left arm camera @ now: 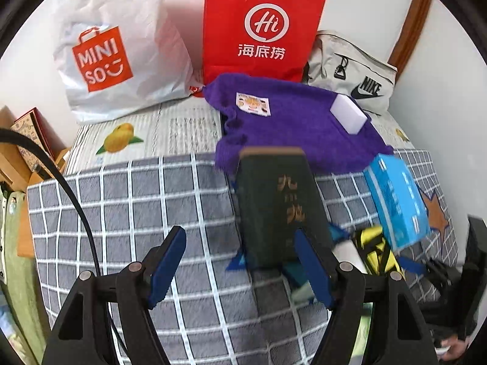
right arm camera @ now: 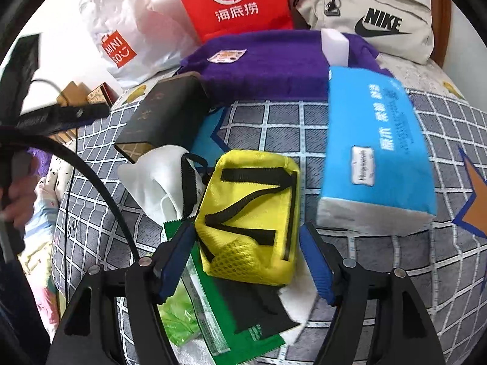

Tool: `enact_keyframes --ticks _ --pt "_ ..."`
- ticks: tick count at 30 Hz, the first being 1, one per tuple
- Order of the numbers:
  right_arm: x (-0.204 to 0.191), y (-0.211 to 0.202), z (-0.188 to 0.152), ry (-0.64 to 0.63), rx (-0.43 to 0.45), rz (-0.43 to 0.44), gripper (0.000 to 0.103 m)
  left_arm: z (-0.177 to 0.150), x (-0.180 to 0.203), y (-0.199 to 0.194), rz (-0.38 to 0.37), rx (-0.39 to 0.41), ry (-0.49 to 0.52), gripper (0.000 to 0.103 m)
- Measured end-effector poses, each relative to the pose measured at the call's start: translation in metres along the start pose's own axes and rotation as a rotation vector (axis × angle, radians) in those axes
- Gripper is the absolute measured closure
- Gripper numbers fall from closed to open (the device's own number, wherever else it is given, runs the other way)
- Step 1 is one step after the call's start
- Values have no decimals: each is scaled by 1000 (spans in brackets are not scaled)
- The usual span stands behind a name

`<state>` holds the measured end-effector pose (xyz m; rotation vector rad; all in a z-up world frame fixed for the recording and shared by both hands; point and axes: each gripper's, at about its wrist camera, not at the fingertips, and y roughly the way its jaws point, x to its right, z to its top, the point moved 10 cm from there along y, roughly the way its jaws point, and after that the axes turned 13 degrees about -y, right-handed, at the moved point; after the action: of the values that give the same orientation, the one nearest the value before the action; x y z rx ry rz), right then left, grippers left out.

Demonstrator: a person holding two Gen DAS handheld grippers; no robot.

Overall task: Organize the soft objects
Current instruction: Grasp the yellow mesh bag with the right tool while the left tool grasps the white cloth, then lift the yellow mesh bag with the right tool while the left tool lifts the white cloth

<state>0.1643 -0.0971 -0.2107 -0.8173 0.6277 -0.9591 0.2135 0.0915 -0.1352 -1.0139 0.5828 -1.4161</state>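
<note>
On the grey checked bedsheet (right arm camera: pixel 274 127) lies a yellow pouch (right arm camera: pixel 252 213) with black straps. It sits between the fingers of my right gripper (right arm camera: pixel 248 231), which is open, and the pads do not press on it. Under the pouch are a white cloth (right arm camera: pixel 155 179) and a green packet (right arm camera: pixel 213 310). A blue tissue pack (right arm camera: pixel 374 146) lies to the right. Behind spreads a purple towel (left arm camera: pixel 292 121) carrying a white sponge block (left arm camera: pixel 350 115). My left gripper (left arm camera: pixel 239 240) is open and holds nothing, just in front of a dark green box (left arm camera: pixel 274 200).
Against the back wall stand a white Miniso bag (left arm camera: pixel 112 51), a red paper bag (left arm camera: pixel 258 27) and a beige Nike pouch (left arm camera: pixel 356 76). Cardboard boxes (left arm camera: pixel 27 140) sit off the bed's left edge. A black cable (left arm camera: pixel 76 200) crosses the left side. A hand (right arm camera: pixel 18 197) shows at far left.
</note>
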Motion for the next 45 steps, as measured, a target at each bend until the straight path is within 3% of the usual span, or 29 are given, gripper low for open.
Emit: enact_keyframes --ticks 3,6,11,20,27,36,39,41,45 --pt "0 11 -1 6 -18 -8 29 -14 -2 -4 -33 -2 -8 31" --pt "6 4 4 52 39 0 30 -28 -6 -3 -32 -12 -13 31" --pt "3 4 1 50 40 44 38 -48 2 -1 -67 -14 -13 31" --pt "-4 -34 -4 -12 121 42 39 -68 54 10 -208 -1 26 31" --pt "3 -56 -20 -34 147 21 39 -78 82 28 -221 -25 52 32" --pt "4 -73 -37 -31 177 40 39 -81 92 49 -146 -22 47 33" --pt "3 -72 -43 -30 169 48 39 -82 90 55 -128 -25 26 49" --pt "4 -72 -47 -25 166 54 39 -83 92 58 -144 -45 13 66" --pt "8 -71 -52 -15 162 60 39 -86 97 56 -159 -41 32 80"
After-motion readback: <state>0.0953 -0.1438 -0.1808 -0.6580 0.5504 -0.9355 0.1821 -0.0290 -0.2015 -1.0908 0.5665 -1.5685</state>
